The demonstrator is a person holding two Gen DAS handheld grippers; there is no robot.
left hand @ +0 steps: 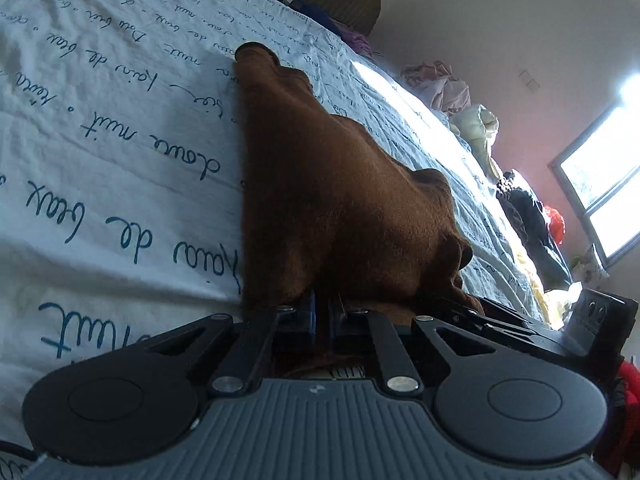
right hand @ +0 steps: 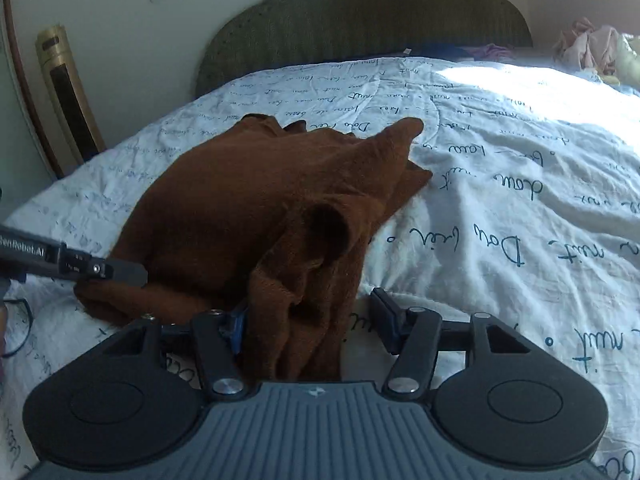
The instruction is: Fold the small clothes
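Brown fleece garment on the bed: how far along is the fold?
Done: the brown fleece garment lies on the white script-printed bedspread, partly doubled over but bunched. In hand: the left gripper is shut on one edge of it; the right gripper stands open with a hanging fold between its fingers, unpinched. Left: flatten the rumpled layers and finish the fold. More clothes lie heaped at the far edge.

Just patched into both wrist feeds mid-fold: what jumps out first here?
The brown garment dominates, bunched in the middle of the white bedspread with blue script. The left gripper is pinched shut on its near edge, while the right gripper stands open with a hanging fold of the cloth between its fingers. Behind it is the green headboard, and a pile of other clothes lies along the sunlit far side.
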